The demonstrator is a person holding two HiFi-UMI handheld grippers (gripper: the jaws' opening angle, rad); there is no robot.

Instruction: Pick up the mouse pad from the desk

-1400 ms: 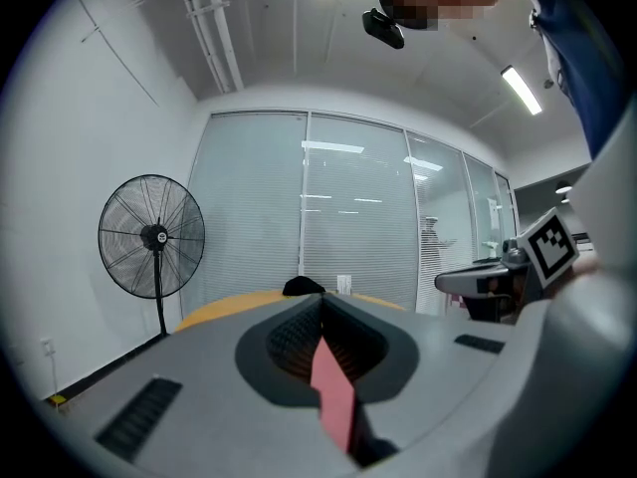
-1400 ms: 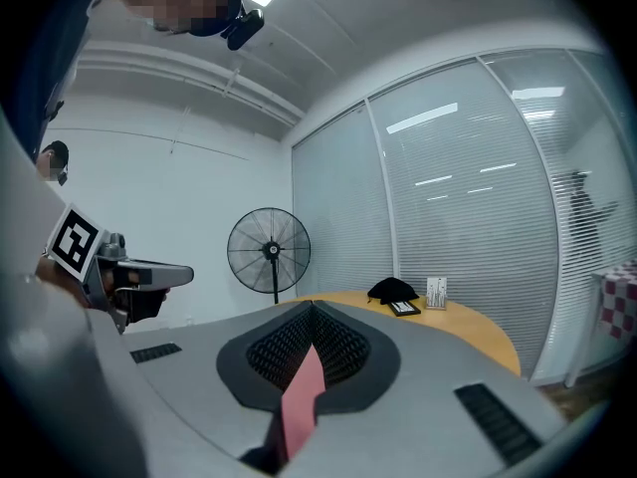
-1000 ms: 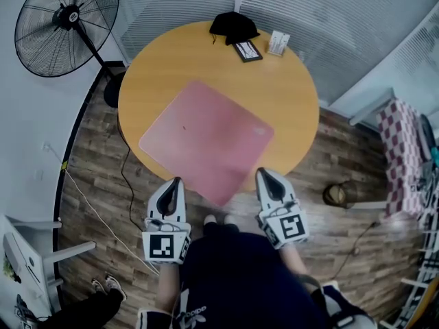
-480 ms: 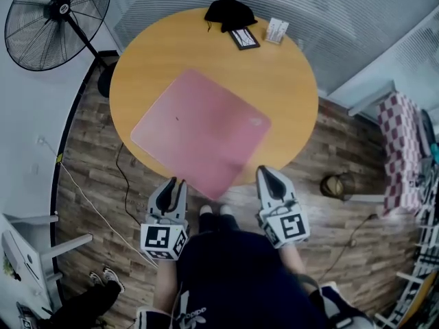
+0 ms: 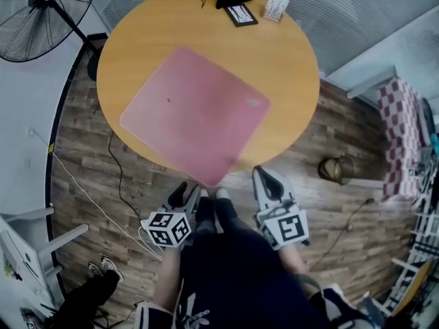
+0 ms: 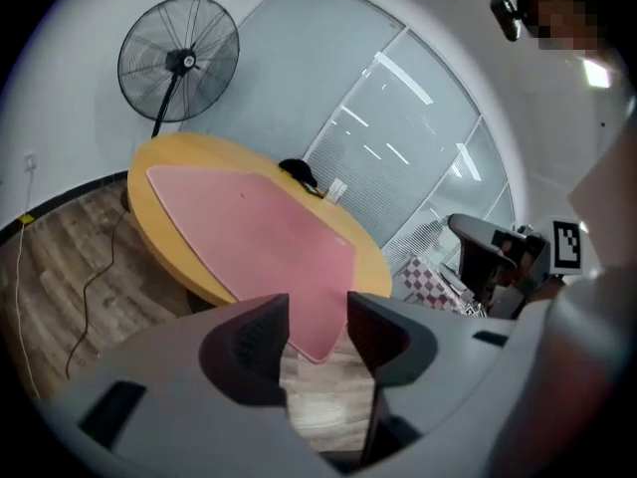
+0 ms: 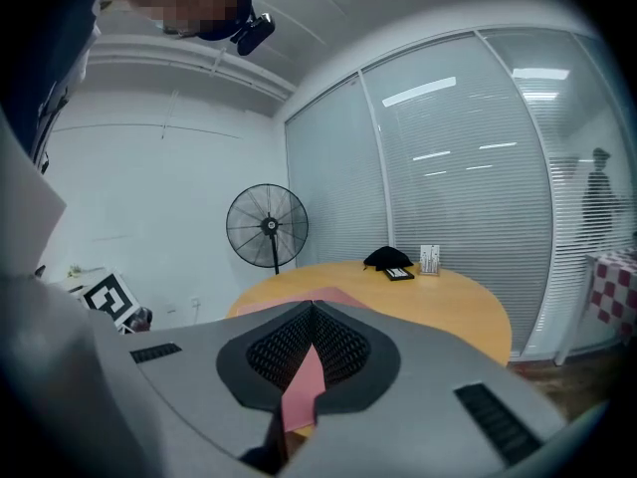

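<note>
Left gripper [image 6: 317, 319] opening, empty — right gripper [image 7: 311, 312] closed (mouse pad [image 5: 195, 112] logo [image 5: 254, 103] unreadable).

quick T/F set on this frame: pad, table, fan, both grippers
1. The pad overhangs the table at its near corner. True.
2. The left gripper grips the pad. False: its fingers are opening with nothing between them; the pad lies ahead.
3. The right gripper has its fingers together. True.
4. The fan stands on the table. False: it stands on the floor beside it.
</note>
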